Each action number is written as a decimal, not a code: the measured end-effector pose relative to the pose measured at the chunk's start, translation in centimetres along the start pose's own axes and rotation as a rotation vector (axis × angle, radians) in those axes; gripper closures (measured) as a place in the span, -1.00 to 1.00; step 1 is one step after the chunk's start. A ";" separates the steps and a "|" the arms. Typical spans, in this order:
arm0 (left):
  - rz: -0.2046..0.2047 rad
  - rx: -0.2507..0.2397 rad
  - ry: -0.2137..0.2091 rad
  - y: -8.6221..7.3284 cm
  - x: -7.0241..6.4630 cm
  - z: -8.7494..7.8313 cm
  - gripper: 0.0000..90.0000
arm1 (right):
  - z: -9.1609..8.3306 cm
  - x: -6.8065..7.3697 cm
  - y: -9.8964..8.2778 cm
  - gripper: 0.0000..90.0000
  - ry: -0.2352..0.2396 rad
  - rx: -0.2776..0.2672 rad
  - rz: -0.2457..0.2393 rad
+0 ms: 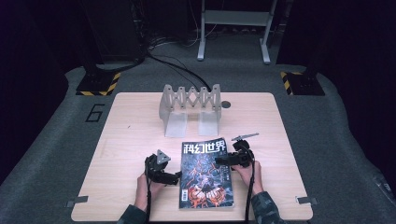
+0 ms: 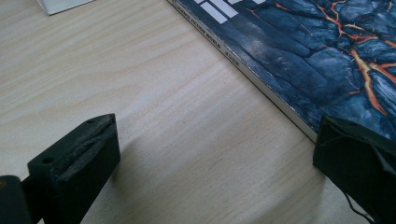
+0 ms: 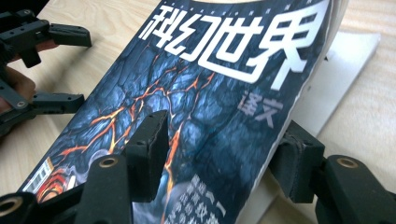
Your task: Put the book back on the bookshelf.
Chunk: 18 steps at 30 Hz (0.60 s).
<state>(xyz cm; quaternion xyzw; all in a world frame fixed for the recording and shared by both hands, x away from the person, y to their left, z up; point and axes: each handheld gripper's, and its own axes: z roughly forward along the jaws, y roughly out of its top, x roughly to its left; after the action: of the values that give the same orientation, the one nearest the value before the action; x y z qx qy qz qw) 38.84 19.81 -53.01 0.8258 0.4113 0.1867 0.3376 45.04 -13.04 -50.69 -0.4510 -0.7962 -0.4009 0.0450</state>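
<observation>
The magazine lies at the table's near edge, well short of the rack behind it. The right gripper straddles its lifted cover edge, jaws apart, grip unclear. The left gripper gapes open beside the spine, bare wood between its jaws.

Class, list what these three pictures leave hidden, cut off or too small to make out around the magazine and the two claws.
- Right gripper view: the magazine has its bottom cut off by the frame edge.
- Left gripper view: the frame crops the cover title.
- High view: small print on the cover is too tiny to read.
- High view: the right claw hides where its pads meet the cover.
</observation>
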 end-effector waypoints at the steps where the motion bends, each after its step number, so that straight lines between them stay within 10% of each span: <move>1: 0.001 0.000 0.000 0.0 0.0 0.0 -0.99 | 0.1 0.1 0.1 -0.08 0.002 0.002 0.004; 18: -0.002 -0.005 -0.002 0.0 0.0 0.0 -0.99 | 1.7 0.4 1.8 -0.01 -0.035 0.003 -0.032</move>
<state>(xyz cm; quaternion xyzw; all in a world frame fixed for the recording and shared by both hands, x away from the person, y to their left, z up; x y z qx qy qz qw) 38.84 19.76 -53.04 0.8247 0.4113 0.1866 0.3404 46.63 -11.13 -50.59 -0.4449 -0.8045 -0.3927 0.0254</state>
